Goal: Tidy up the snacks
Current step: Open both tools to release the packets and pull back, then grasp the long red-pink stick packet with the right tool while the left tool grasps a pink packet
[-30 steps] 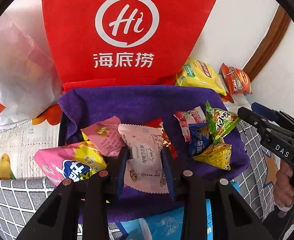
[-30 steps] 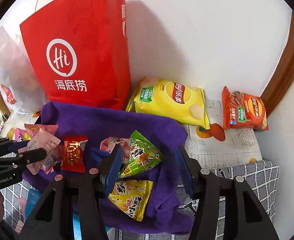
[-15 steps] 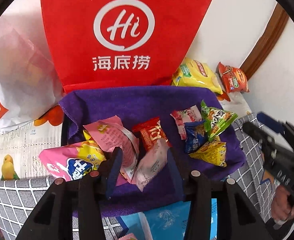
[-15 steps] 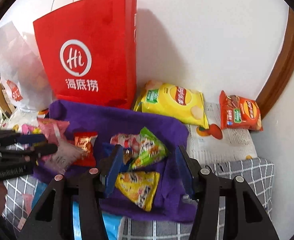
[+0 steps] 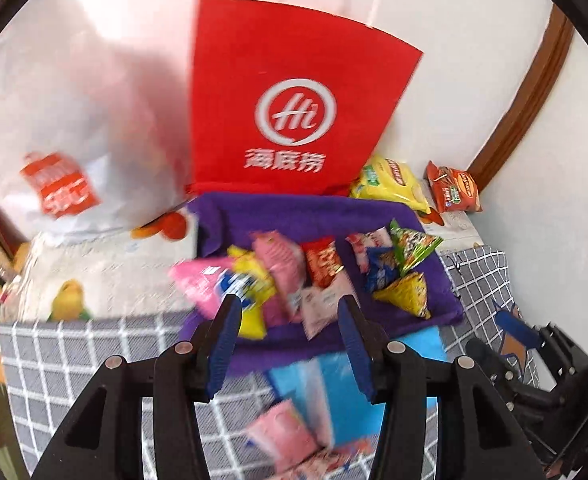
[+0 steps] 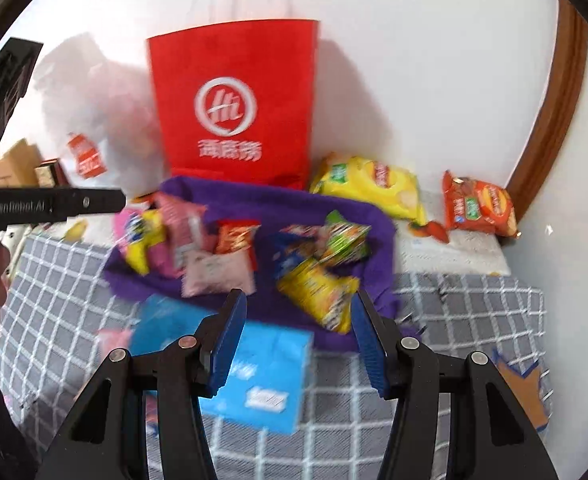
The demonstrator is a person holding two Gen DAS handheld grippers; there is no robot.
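Observation:
Several small snack packets lie on a purple cloth (image 5: 305,216) (image 6: 254,200): a pale pink packet (image 5: 323,308) (image 6: 218,274), a red one (image 5: 323,264), a green one (image 5: 413,244) (image 6: 345,236), a yellow one (image 5: 407,296) (image 6: 317,290) and a pink-and-yellow bag (image 5: 230,286). My left gripper (image 5: 288,346) is open and empty, pulled back above the cloth's near edge. My right gripper (image 6: 299,338) is open and empty, also back from the cloth. Both views are blurred.
A red paper bag (image 5: 294,108) (image 6: 238,100) stands behind the cloth, a white plastic bag (image 5: 74,140) to its left. A yellow chip bag (image 6: 369,188) and an orange one (image 6: 479,208) lie at the right. A blue pack (image 6: 254,376) lies on the checked cover.
My left gripper let go of the pale pink packet, which now lies on the cloth, and drew back and up. My right gripper also drew back.

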